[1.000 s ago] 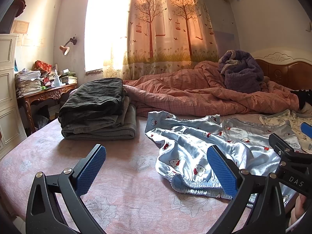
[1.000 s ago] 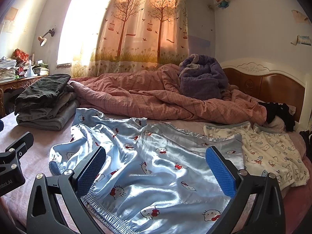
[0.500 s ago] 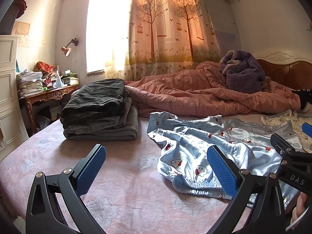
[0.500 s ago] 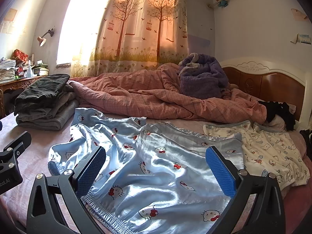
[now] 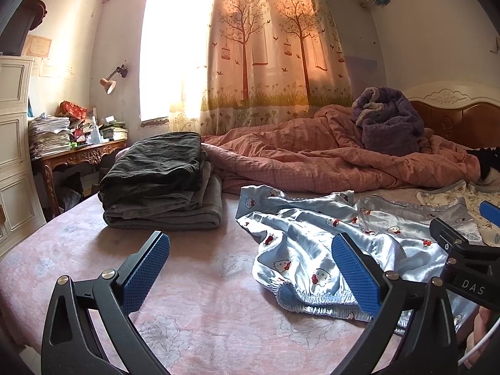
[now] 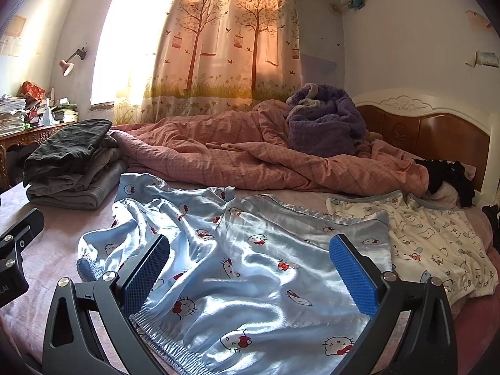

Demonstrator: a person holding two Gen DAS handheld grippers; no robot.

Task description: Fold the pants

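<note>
The pale blue satin pants printed with small cat faces (image 6: 250, 268) are lying crumpled on the pink floral bed sheet (image 5: 193, 300), spread across the near part of the bed with the gathered elastic waistband (image 6: 175, 353) turned toward the cameras. The fabric is rumpled and partly bunched at the left edge, so no fold is judged to be made yet.

The left tongs (image 5: 250, 276) are being held apart above bare sheet, just left of the garment's bunched waistband corner (image 5: 290, 293); nothing is being clamped. The right tongs (image 6: 248, 276) are likewise being held apart, low over the middle of the satin, with the waistband passing beneath the left pad (image 6: 145, 278). This wide, empty stance is judged to be a preparation for taking the waistband at two separated points, so that the cloth can be lifted and straightened.

A stack of folded dark grey garments (image 5: 159, 181) is being kept well apart at the far left, apparently as a place for finished items. A white printed garment (image 6: 437, 243) is lying just beside the pants on the right, partly tucked under their edge. A rumpled salmon checked quilt (image 6: 250, 159) is occupying the far side of the bed.
</note>
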